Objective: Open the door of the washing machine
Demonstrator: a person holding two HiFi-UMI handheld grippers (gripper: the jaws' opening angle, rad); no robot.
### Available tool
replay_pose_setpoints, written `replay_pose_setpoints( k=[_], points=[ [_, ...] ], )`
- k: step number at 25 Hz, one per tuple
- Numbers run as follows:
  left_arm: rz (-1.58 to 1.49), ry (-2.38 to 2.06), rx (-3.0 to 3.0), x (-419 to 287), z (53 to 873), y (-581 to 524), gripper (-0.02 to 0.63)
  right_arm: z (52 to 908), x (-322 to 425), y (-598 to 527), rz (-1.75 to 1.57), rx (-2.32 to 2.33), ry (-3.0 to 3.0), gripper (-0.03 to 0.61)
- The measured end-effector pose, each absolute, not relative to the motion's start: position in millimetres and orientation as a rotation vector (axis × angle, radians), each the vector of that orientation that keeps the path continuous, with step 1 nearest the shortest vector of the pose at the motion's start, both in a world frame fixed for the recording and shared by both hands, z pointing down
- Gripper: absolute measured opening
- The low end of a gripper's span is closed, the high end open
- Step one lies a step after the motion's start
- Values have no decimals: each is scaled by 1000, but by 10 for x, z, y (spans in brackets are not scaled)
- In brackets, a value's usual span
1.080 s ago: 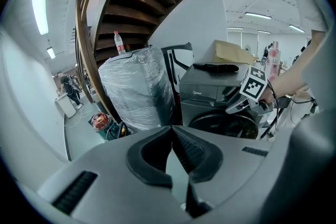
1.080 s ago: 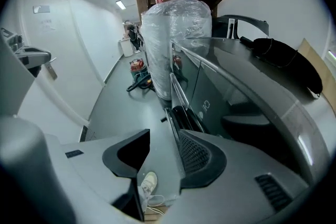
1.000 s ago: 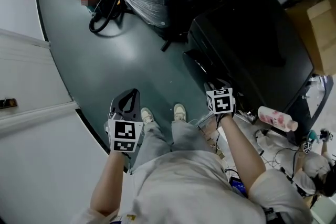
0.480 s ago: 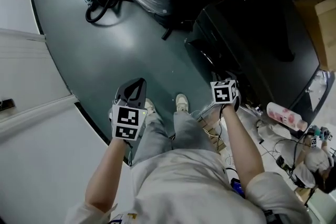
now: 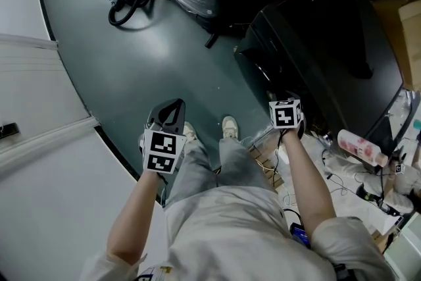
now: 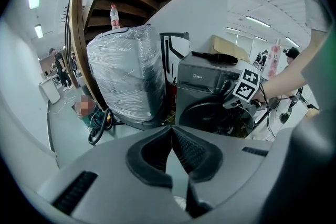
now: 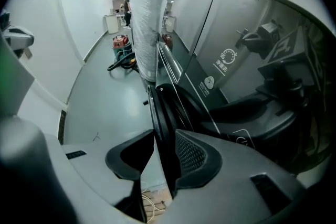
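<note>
**A:** Start big. Where is the washing machine (image 5: pixel 316 56)?

**B:** It is the dark box at the person's right. Its round door (image 6: pixel 210 115) is on the front and looks shut (no gap shows at the edge).

**A:** Which hand is nearer to it?

**B:** The right one, clearly. The right gripper (image 7: pixel 164 136) is at the machine's front, and the door's rim (image 7: pixel 160 107) runs lengthwise through its gap.

**A:** Is it gripped?

**B:** Not yet, I'd say. The jaws are closing. The ribbed pad (image 7: pixel 191 155) on the machine's side is at the rim, but a sliver of floor (image 7: pixel 105 97) shows past the other.

**A:** And the left gripper (image 6: pixel 171 129)?

**B:** It is well apart from the machine, with its tips pinched together on nothing.
</note>
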State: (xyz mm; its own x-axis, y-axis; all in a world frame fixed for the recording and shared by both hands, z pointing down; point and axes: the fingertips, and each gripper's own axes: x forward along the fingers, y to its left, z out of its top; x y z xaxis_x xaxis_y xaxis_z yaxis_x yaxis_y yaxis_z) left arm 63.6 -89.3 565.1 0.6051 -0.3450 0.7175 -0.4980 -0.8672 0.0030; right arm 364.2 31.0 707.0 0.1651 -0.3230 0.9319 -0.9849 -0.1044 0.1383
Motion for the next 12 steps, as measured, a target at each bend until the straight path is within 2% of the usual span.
replay_pose_setpoints(
  k=[12],
  points=[
    [1112,-737,2539,351,5884,-720,20,7172,3219,333,1101,1614,-1290,146]
  ],
)
